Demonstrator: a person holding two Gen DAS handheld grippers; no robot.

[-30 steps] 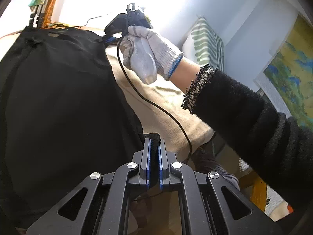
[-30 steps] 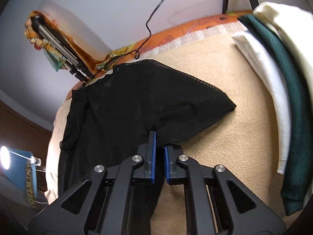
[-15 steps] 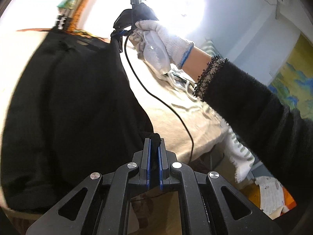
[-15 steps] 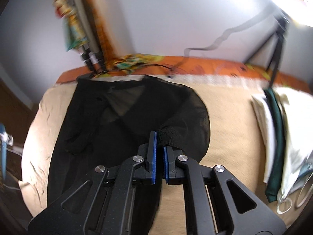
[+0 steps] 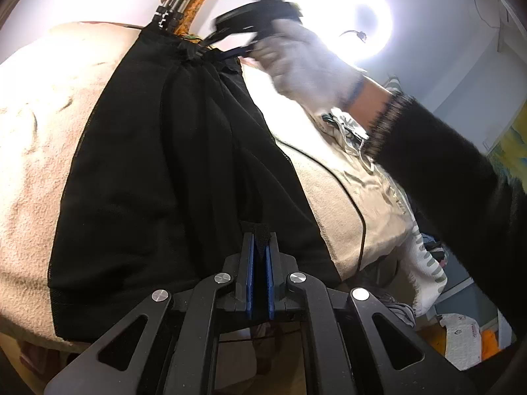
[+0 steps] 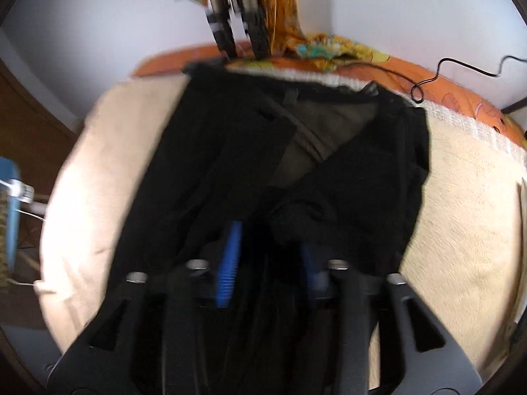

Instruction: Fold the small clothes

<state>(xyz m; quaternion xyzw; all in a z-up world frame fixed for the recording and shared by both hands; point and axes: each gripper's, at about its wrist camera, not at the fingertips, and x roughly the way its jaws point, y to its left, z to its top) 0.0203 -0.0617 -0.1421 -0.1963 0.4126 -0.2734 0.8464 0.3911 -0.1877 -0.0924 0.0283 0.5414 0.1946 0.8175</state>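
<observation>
Left gripper (image 5: 259,256) nearest the lens, jaws clamped tight on a small tab of black garment (image 5: 171,171) hem at the near edge. Right gripper (image 6: 268,250) in its own blurred view spread wide, blue pads (image 6: 229,263) well apart, nothing pinched; a bunched fold of cloth just ahead of the gap, touching or not impossible to tell through the blur. Garment spread over beige blanket (image 5: 29,151), folded side panel lying across the body with a sheer triangle left showing near the far hem. Long axis running straight away from both tools, near edge at the left jaws, far edge up by the tripod legs (image 6: 237,29) and orange patterned sheet (image 6: 461,75). From the left wrist view, gloved right hand (image 5: 306,62) out over the far end of the cloth, holding its tool just above the far hem, black cable (image 5: 349,194) trailing back across the blanket. Judged: left tool anchoring the near end, right tool nearer the far end and free to regrip there; next fold likely lengthwise, far hem brought toward the near one along that axis. Risk judged: thin slippery fabric sliding off the side fold while lifted. Beyond, pale clothes (image 5: 355,138) heaped on the right of the bed, wall and bright lamp behind.
</observation>
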